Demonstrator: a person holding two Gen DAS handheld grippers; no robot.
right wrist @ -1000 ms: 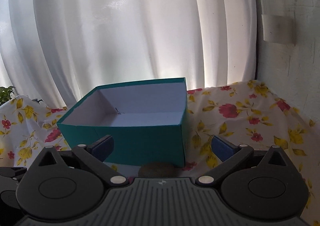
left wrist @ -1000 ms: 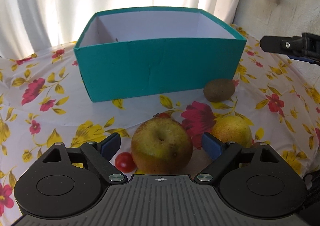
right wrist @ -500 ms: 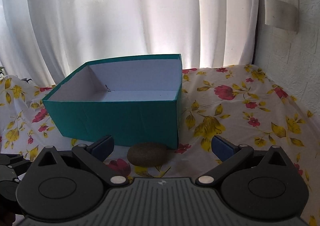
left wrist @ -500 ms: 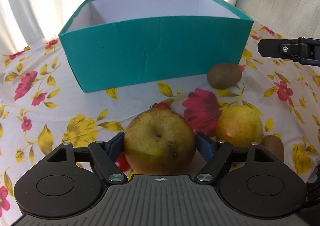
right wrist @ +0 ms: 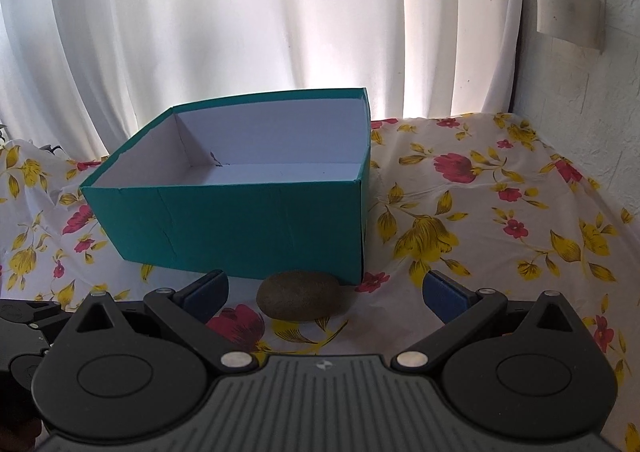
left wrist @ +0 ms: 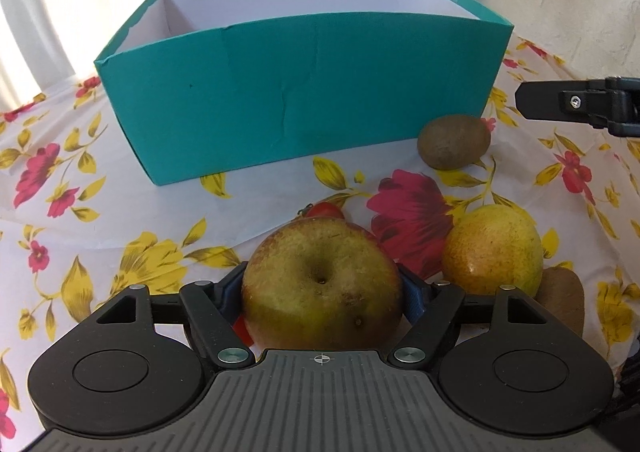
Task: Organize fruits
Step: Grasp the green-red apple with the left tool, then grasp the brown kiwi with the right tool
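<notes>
Fruits lie on the floral-clothed bench (left wrist: 120, 212) before our teal box (left wrist: 304, 92), which looks empty. We have the apple (left wrist: 320, 288) clamped in the left gripper (left wrist: 320, 292) jaws; next we must lift it over the near wall. Beside it sit a yellow-green pear (left wrist: 494, 248) and a kiwi (right wrist: 299, 295), over which our right gripper (right wrist: 324, 290) hovers, jaws apart.

Cherry tomato (left wrist: 325, 209) half behind apple (left wrist: 320, 284)
</notes>
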